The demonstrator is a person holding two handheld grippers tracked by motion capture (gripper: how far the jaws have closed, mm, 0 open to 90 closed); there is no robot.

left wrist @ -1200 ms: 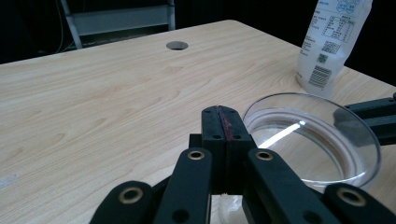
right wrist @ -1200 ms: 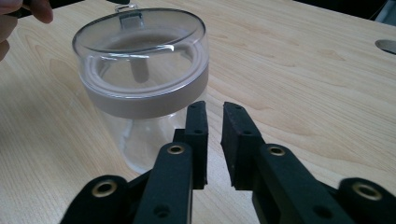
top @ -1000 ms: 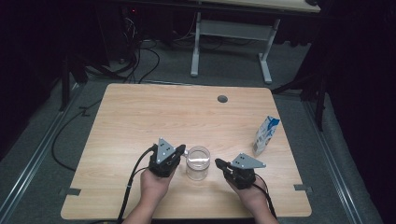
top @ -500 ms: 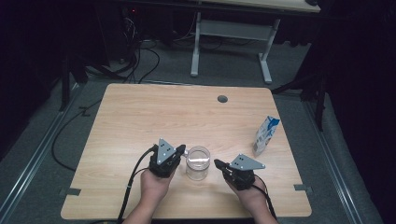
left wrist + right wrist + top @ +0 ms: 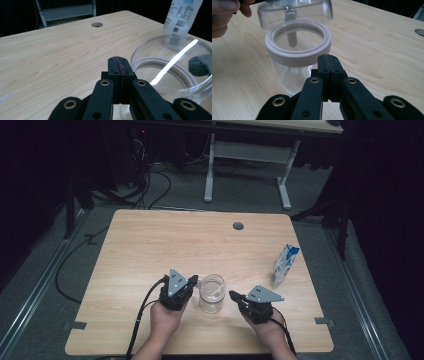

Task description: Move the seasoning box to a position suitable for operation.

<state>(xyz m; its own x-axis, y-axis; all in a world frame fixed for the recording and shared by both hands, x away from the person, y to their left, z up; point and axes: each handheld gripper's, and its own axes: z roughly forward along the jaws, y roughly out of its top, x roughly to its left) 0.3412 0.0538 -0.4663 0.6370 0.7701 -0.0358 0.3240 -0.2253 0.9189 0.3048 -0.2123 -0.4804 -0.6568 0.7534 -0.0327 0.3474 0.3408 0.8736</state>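
Observation:
A clear glass jar (image 5: 211, 293) stands near the table's front edge between my two grippers, its hinged lid swung up. In the right gripper view the jar (image 5: 298, 53) has a pale gasket ring round its mouth, and the clear lid (image 5: 294, 11) tilts behind it. My left gripper (image 5: 193, 280) sits just left of the jar, jaws pressed together and empty. In the left gripper view the left gripper (image 5: 119, 62) is beside the jar's ring and lid (image 5: 172, 65). My right gripper (image 5: 232, 295) rests just right of the jar, also shut on nothing; its tips (image 5: 328, 60) stop short of the glass.
A small white-and-blue carton (image 5: 286, 265) stands at the right edge of the wooden table (image 5: 150, 245); it also rises behind the jar as the carton (image 5: 182, 15). A round cable hole (image 5: 238, 226) lies at the back. Desk legs and cables are on the floor beyond.

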